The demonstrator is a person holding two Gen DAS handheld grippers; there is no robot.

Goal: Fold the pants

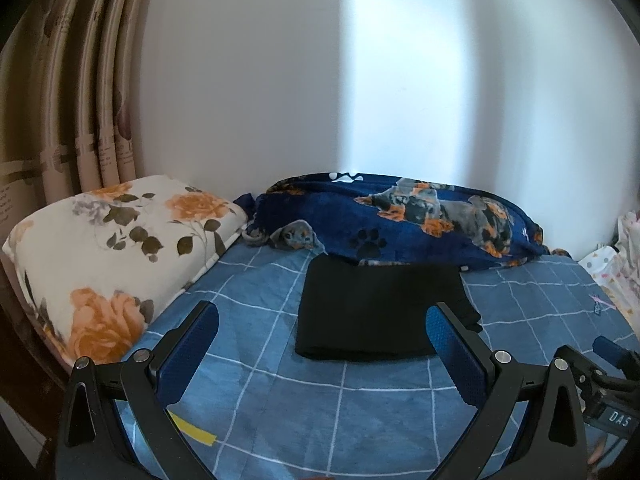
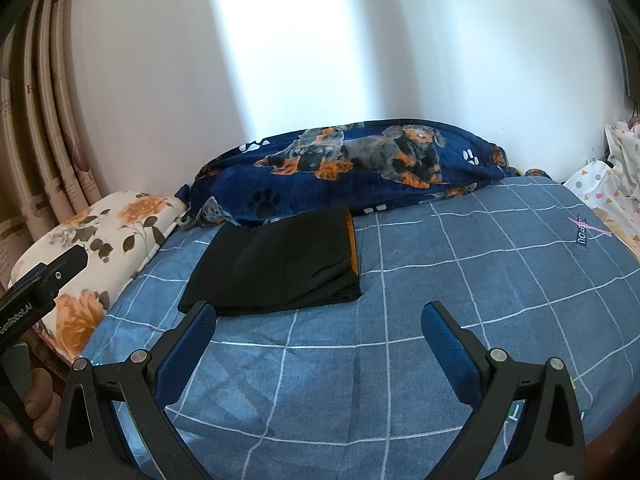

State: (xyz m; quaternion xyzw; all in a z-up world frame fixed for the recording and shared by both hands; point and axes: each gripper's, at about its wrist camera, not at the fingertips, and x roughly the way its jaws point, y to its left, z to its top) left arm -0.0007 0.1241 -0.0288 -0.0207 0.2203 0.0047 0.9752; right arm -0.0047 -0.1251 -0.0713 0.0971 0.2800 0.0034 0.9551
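Two hand-held tools hovered above a bed, and both were spread wide with nothing between their blue pads. The left tool (image 1: 322, 324) pointed at the pants (image 1: 380, 310); the right tool (image 2: 318, 322) sat a little further to the side, with the pants (image 2: 276, 262) ahead of its left finger.

The pants lay on the blue checked bed sheet (image 2: 460, 280), near the far side of the bed, their back edge touching a navy blanket printed with dogs (image 2: 360, 160). A floral pillow (image 1: 116, 256) sat well to the left, apart from them.

The folding looked finished or very nearly so. If a last step remained, it would be to check the bundle without disturbing it: any tidying press should come straight down on the top layer, with the tools kept released, and lifting away should be vertical so no edge drags open.

The pants were black and formed a compact, flat rectangle of several layers. The near edge was a smooth fold. On the right side the layers showed, along with a narrow strip of orange, and one corner there bulged slightly past the rest.
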